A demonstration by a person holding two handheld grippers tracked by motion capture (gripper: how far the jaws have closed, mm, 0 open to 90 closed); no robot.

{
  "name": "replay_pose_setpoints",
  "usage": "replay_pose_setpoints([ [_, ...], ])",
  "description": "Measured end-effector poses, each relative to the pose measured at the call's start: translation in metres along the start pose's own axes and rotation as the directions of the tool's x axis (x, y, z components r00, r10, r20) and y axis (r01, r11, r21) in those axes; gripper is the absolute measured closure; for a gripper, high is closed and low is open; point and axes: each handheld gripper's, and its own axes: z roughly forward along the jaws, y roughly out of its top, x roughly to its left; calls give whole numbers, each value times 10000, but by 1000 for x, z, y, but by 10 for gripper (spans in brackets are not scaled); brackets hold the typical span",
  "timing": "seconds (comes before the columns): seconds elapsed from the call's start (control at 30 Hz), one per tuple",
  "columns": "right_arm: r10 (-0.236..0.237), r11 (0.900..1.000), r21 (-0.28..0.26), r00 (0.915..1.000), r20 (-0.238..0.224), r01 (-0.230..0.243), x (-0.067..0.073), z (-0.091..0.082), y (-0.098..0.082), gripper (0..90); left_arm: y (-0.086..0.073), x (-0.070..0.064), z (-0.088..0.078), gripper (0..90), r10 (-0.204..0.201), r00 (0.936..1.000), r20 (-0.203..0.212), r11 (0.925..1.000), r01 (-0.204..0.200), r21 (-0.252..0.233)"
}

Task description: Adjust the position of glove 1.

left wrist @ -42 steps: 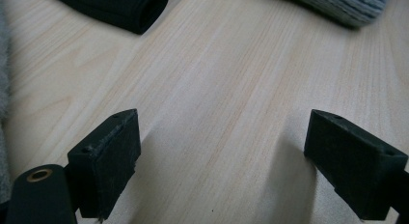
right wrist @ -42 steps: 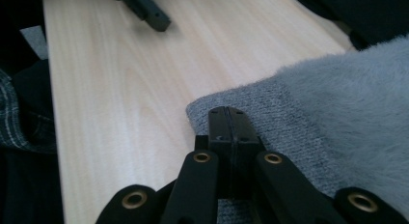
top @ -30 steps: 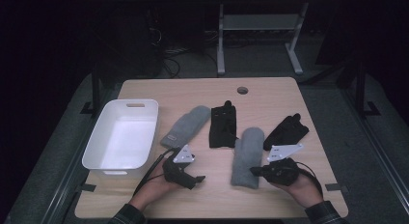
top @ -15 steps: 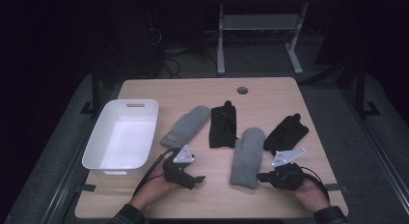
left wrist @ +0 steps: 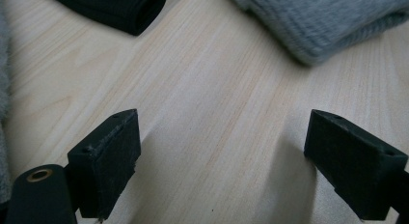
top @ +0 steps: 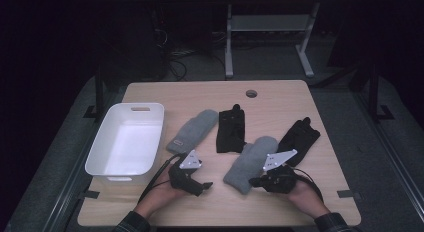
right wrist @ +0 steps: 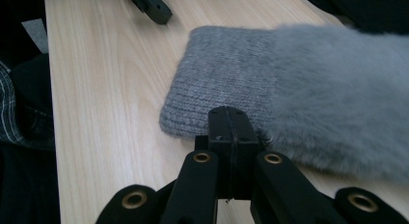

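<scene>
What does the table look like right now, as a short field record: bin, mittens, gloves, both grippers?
bin: white bin, empty, at the table's left edge
grey mittens: left grey mitten beside the bin; right grey mitten near the right gripper
black gloves: centre black glove; right black glove
left gripper: jaws open over bare wood, holding nothing
right gripper: jaws shut, at the right grey mitten's knit cuff; pinch on cuff unclear
</scene>
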Motion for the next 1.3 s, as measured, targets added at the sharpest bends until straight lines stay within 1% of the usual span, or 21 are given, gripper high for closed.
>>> replay_pose_setpoints([
  [0.07,24,10000,-6,10000,-44,-24,1,2,2,900,0,0,0,118,2,10000,2,10000,-2,-3],
  [0.1,-122,9999,-32,9998,-154,121,1,8,7,900,0,0,0,118,0,10000,0,10000,0,0],
  [0.27,-277,9996,38,9991,-319,279,0,18,17,900,0,0,0,118,-60,10000,13,10000,60,-19],
  [0.3,-354,9994,47,9987,-367,356,0,24,22,900,0,0,0,118,-72,10000,16,10000,72,-11],
  [0.53,-526,9985,100,9970,-560,532,2,44,41,900,0,0,0,118,-67,10000,9,10000,67,-4],
  [0.6,-669,9977,67,9960,-586,674,1,47,46,900,0,0,0,118,-66,10000,9,10000,66,0],
  [0.63,-520,9986,-36,9967,-621,519,3,45,48,900,0,-1,0,118,-73,10000,9,10000,73,-9],
  [0.67,-520,9986,-36,9967,-621,519,3,45,48,900,0,-1,0,118,-73,10000,9,10000,73,-9],
  [0.7,-741,9972,-85,9960,-493,738,0,42,49,900,0,0,0,118,-71,10000,8,10000,71,-11],
  [0.73,-536,9980,-362,9982,-260,526,-6,33,49,900,0,-1,0,118,-82,10000,-8,10000,82,-34],
  [0.83,-87,9970,-761,9996,270,107,-23,18,48,900,0,0,0,118,40,10000,-28,10000,-40,18],
  [0.87,-87,9970,-761,9996,270,107,-23,18,48,900,0,0,0,118,40,10000,-28,10000,-40,18],
  [0.9,236,9956,-918,9980,587,-181,-36,12,48,900,0,0,0,118,17,10000,-21,10000,-17,11],
  [0.93,325,9950,-963,9966,752,-251,-42,11,48,900,0,0,0,117,29,10000,-22,10000,-29,17],
  [1.03,604,9955,-779,9939,922,-533,-57,15,47,900,0,0,0,117,-53,10000,-1,10000,53,8],
  [1.07,604,9955,-779,9939,922,-533,-57,15,47,900,0,0,0,117,-53,10000,-1,10000,53,8],
  [1.1,637,9972,-450,9938,908,-598,-62,23,44,900,1,0,0,117,-20,10000,2,10000,20,56],
  [1.13,623,9979,-254,9939,906,-602,-62,26,43,900,1,0,0,117,-64,10000,-21,9999,65,150],
  [1.17,623,9979,-254,9939,906,-602,-62,26,43,900,1,0,0,118,-64,10000,-21,9999,65,150],
  [1.23,445,9990,30,9949,910,-449,-59,33,40,900,1,1,-2,118,-125,9999,-70,9995,127,287],
  [1.3,455,9988,146,9951,879,-470,-56,33,39,900,1,1,-3,118,-156,9999,-70,9994,158,307],
])
